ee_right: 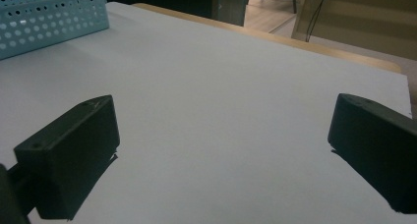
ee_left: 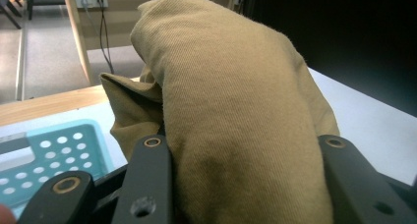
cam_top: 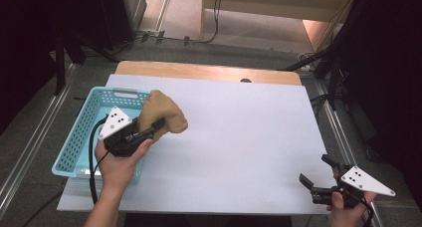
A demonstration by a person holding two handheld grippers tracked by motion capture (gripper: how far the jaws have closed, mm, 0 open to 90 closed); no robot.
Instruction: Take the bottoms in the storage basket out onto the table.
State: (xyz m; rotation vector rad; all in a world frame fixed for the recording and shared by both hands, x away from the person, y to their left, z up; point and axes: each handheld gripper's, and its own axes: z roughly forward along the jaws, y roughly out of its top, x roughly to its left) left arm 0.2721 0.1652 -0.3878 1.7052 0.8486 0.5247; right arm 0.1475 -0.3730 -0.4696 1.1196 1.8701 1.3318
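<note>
- While the left gripper (cam_top: 158, 123) pinches the tan cloth (cam_top: 161, 115), high view puts the bundle over the right rim of the blue basket (cam_top: 79, 137), half above the bench (cam_top: 239, 137). Whether it is lifted clear or rests on the rim, I cannot tell.
- Same view: right gripper (cam_top: 318, 172) sits at the near right corner of the bench, jaws spread, holding nothing, well apart from the cloth.
- Left gripper view: cloth (ee_left: 236, 111) is wedged between both jaws, bulging up and over them. Basket corner (ee_left: 54, 155) sits low left. This shows the grip itself, which the high view hides behind the hand.
- Right gripper view: jaws wide open over bare bench (ee_right: 221, 86), basket (ee_right: 49, 17) far off at top left. The cloth's real distance reads better from above.
- Risk: grip is on a bunched fold, so loose layers could slip out on a fast move.
- Risk: a trailing edge could snag the basket rim and drag the basket along.
</note>
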